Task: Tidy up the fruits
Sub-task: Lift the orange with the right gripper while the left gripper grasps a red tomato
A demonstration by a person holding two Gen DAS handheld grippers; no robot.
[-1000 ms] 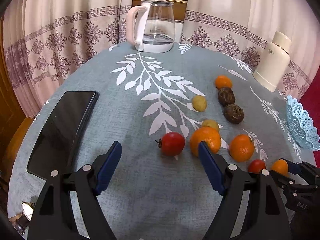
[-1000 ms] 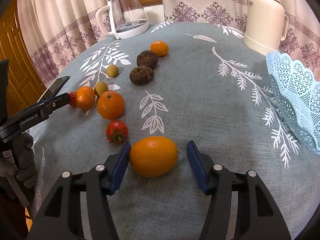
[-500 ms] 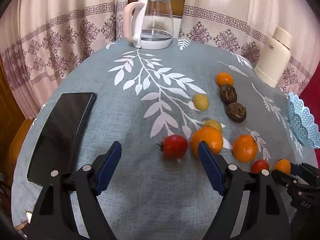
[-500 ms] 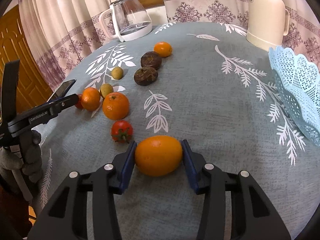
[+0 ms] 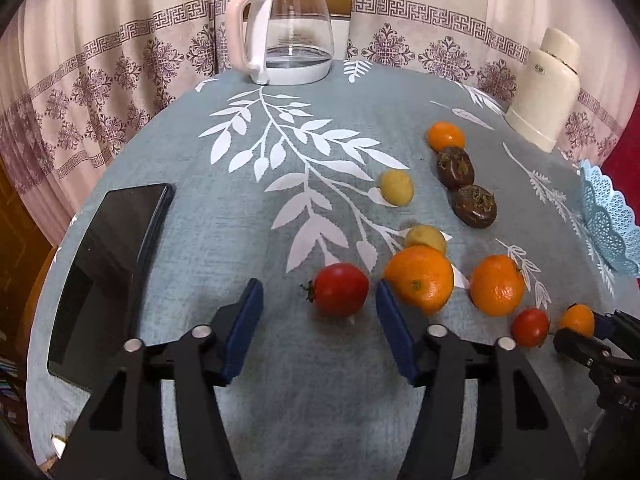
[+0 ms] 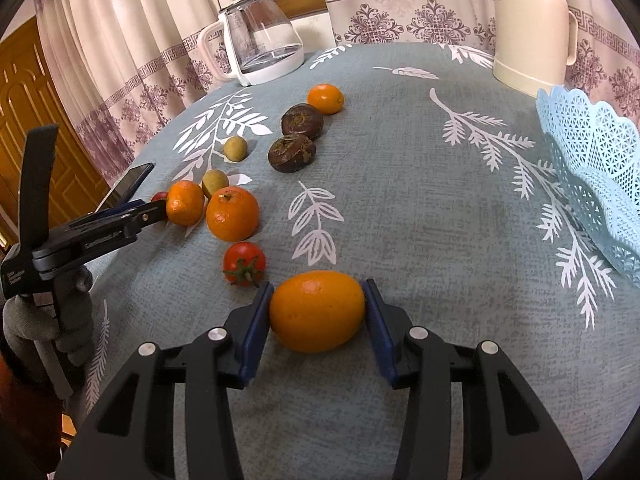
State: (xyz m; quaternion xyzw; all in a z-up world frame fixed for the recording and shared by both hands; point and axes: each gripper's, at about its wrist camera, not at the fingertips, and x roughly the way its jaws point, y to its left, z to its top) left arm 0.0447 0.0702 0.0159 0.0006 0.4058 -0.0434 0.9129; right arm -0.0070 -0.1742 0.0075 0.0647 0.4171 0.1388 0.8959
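Note:
A red tomato (image 5: 340,290) lies on the grey-green tablecloth between the jaws of my left gripper (image 5: 320,300). The jaws are closing, with a gap still showing on each side of the tomato, wider on the left. A mandarin (image 5: 420,280) sits just past the right finger. My right gripper (image 6: 318,300) is shut on an oval orange fruit (image 6: 318,312), both pads against its sides and the fruit resting on the cloth. A small tomato (image 6: 244,264) lies just left of it. The blue lace basket (image 6: 592,168) stands at the right edge.
More fruit lies in a loose line: a second mandarin (image 5: 498,290), two yellowish fruits (image 5: 396,188), two dark brown ones (image 5: 474,206) and a small orange (image 5: 445,136). A black phone (image 5: 108,264) lies left. A glass kettle (image 5: 292,40) and cream flask (image 5: 548,88) stand at the back.
The right jaws closed onto the oval orange fruit. The left jaws narrowed around the red tomato. Both hands have barely shifted.

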